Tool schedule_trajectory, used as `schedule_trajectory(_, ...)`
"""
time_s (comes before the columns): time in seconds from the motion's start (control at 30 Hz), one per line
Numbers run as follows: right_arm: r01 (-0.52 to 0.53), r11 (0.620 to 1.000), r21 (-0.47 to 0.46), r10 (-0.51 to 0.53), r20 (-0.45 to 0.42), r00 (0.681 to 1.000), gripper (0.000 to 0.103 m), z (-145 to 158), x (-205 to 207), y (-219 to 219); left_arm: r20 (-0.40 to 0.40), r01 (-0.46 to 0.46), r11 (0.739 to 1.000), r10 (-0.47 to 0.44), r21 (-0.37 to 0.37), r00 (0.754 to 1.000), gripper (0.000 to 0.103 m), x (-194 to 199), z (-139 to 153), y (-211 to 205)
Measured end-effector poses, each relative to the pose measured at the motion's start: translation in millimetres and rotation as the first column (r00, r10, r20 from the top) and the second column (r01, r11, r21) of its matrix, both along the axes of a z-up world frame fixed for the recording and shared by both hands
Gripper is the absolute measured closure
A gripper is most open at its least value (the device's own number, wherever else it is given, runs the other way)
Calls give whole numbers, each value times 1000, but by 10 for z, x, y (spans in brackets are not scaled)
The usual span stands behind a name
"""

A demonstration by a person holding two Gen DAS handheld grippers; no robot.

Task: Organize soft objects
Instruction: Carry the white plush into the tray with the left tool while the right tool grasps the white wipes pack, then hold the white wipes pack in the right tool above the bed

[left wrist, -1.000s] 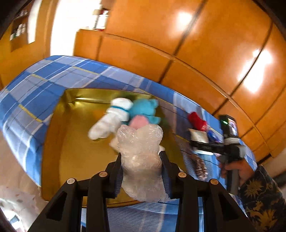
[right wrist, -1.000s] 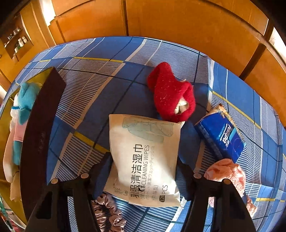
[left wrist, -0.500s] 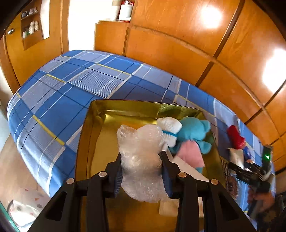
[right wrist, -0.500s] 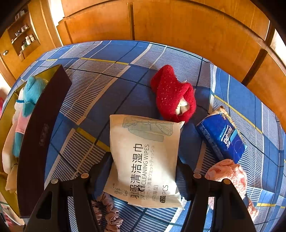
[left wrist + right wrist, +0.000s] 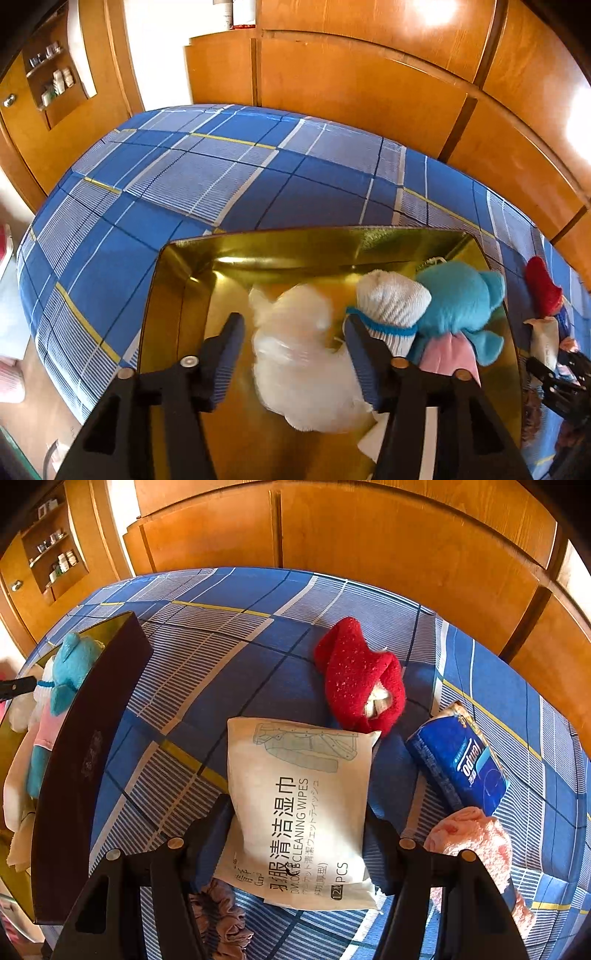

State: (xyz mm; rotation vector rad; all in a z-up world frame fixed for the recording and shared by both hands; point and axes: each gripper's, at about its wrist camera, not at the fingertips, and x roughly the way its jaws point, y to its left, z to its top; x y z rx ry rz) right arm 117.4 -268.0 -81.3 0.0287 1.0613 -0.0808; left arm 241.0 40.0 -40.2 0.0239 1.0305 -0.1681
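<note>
In the left wrist view the left gripper (image 5: 293,354) is spread wide, and the blurred plastic bag (image 5: 304,363) lies loose between its fingers in the tray (image 5: 177,295), lower centre. The right gripper (image 5: 295,834) clasps the wipes pack (image 5: 299,812), whose long axis runs along the fingers. The tray sits at that frame's left edge, so I judge this pack must travel left.

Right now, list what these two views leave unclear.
- Bubble-wrap bundle, left wrist view: motion-blurred between the open left tool; resting in the gold box or dropping, can't tell.
- Scrunchie, right wrist view: partly under the wipes pack and the right tool.
- Pink cloth, right wrist view: half behind a finger.
- Box floor, right wrist view: blocked by its dark wall.
</note>
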Motion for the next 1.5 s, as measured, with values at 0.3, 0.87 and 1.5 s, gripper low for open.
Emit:
schedule_trajectory(0.3, 6, 1000, -16, -6, 8, 1000, 38, -1, -9, 42, 65, -35, 999, 34, 21, 997, 41, -120, 80, 20)
schedule_trajectory(0.87, 23, 997, -73, -14, 119, 993, 38, -54, -139, 123, 274, -23, 998, 39, -63, 961, 32, -1393, 615, 27)
schedule_trajectory(1.5, 32, 998, -60, -21, 170, 985, 38, -67, -211, 112, 250, -39, 997, 54, -67, 967, 30, -1780, 488, -49)
